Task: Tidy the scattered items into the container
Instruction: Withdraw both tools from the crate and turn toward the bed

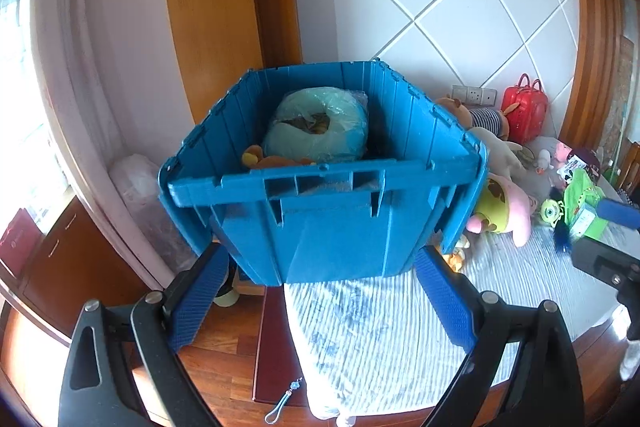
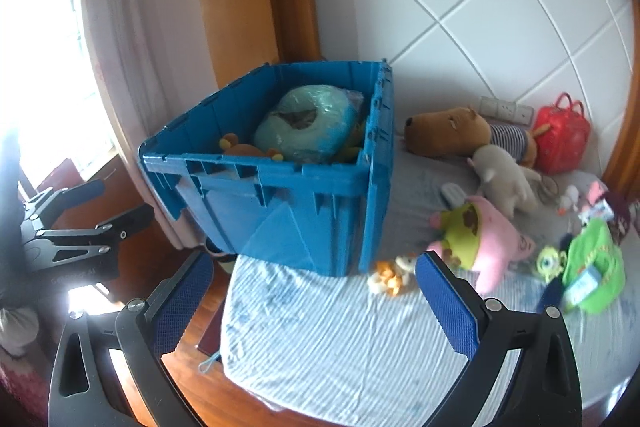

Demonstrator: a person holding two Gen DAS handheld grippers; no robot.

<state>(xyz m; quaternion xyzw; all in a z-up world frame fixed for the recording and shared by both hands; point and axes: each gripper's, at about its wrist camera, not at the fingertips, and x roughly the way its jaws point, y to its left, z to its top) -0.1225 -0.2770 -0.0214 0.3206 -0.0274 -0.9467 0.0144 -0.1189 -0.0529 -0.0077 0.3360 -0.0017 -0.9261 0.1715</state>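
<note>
A blue crate (image 1: 320, 239) (image 2: 280, 211) stands on the striped bed, holding a teal bagged ring cushion (image 1: 320, 123) (image 2: 308, 131) and an orange plush (image 1: 276, 161). Scattered to its right lie a pink plush (image 2: 488, 239) (image 1: 506, 211), a small orange-and-white plush (image 2: 390, 275), a one-eyed green monster (image 2: 550, 263), a green bag (image 2: 596, 267), a grey plush (image 2: 504, 179) and a brown plush (image 2: 448, 131). My left gripper (image 1: 322, 291) is open in front of the crate, holding nothing. My right gripper (image 2: 316, 301) is open and empty, near the crate's right corner.
The striped bedsheet (image 2: 340, 339) ends at a wooden floor (image 1: 224, 355) on the left. A red case (image 2: 560, 139) stands by the tiled wall. Curtain (image 1: 92, 67) and a wooden cabinet (image 1: 72, 259) are left of the crate. A small blue charm (image 1: 282, 403) lies on the floor.
</note>
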